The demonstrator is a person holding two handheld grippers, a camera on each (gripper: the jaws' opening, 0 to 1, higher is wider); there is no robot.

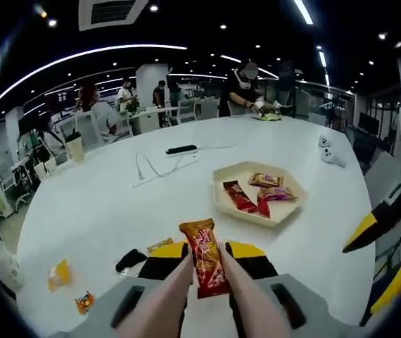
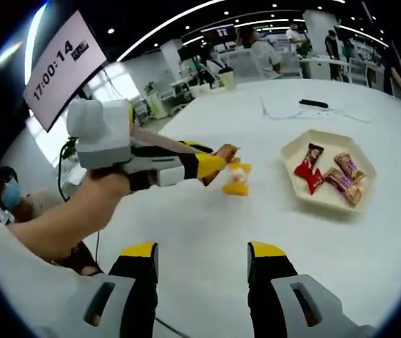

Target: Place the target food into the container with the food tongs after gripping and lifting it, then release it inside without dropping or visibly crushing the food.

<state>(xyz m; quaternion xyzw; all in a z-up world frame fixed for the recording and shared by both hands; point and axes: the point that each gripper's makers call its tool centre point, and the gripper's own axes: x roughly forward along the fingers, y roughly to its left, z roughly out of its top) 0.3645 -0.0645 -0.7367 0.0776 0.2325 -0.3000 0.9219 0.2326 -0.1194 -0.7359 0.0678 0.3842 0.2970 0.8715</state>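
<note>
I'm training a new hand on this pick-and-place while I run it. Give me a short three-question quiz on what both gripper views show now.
1. True or false: the left gripper is shut on a snack packet.
2. How many packets already lie in the hexagonal tray?
A. none
B. one
C. several
3. Fill in: the right gripper is ____, with nothing between its jaws.

Key:
1. True. The red and orange packet sits clamped between the left jaws, above the white table; the right gripper view shows the same from the side.
2. C. Several wrapped snacks lie in the tray.
3. Open. Its jaws stand apart over bare table.
</note>
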